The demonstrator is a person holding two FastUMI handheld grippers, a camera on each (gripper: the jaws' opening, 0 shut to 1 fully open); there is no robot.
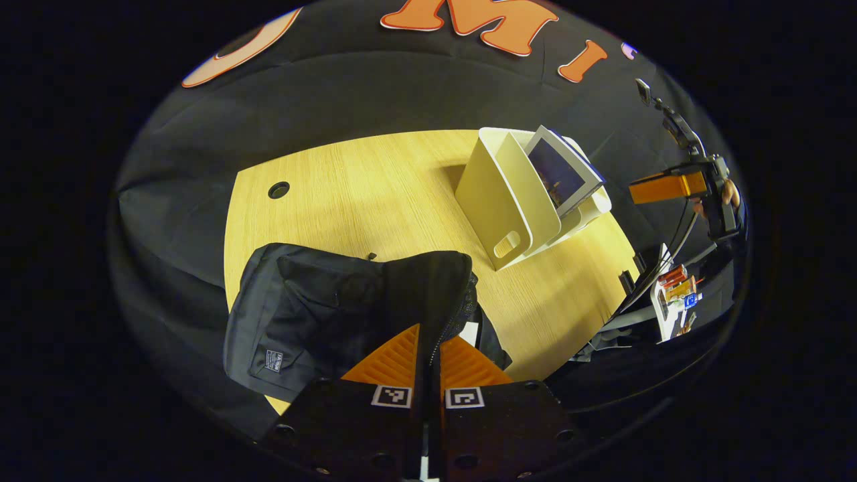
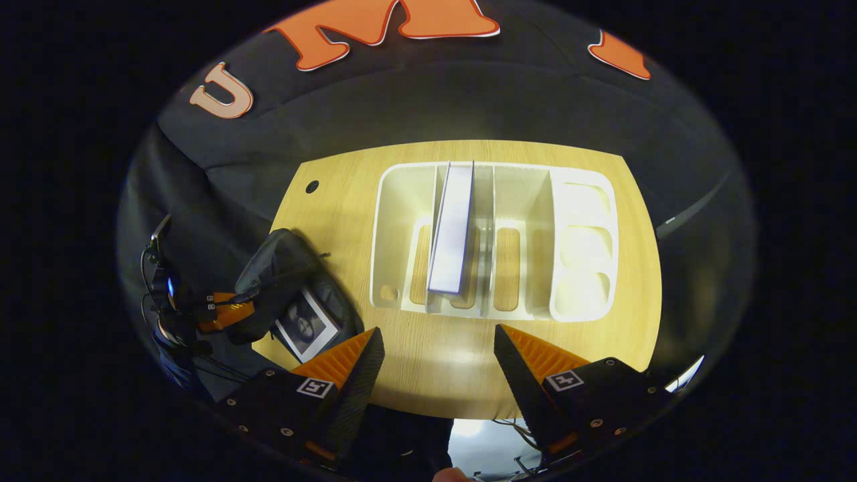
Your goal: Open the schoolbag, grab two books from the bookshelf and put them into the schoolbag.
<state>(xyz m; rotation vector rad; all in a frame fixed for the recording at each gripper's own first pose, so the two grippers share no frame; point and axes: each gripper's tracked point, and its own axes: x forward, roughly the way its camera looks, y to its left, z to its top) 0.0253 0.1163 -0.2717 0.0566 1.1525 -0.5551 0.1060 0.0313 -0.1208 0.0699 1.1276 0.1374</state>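
Left gripper [image 1: 428, 348] clamped on soft black fabric schoolbag [image 1: 321, 301] rim, near left. Right gripper [image 2: 438, 361] spread wide. Thin stiff white-covered book [image 2: 454, 231] upright in white plastic bookshelf [image 2: 582, 294]; probably light, best pinched at near edge.

The left gripper view sits low and close over the schoolbag [image 1: 321, 314] at the tabletop's [image 1: 375, 194] near edge, facing across toward the bookshelf [image 1: 515, 201] farther off. The right gripper view looks steeply down on the bookshelf [image 2: 495, 237] from above (front edge nearest). Both take in tabletop, bookshelf and schoolbag [image 2: 281, 274].
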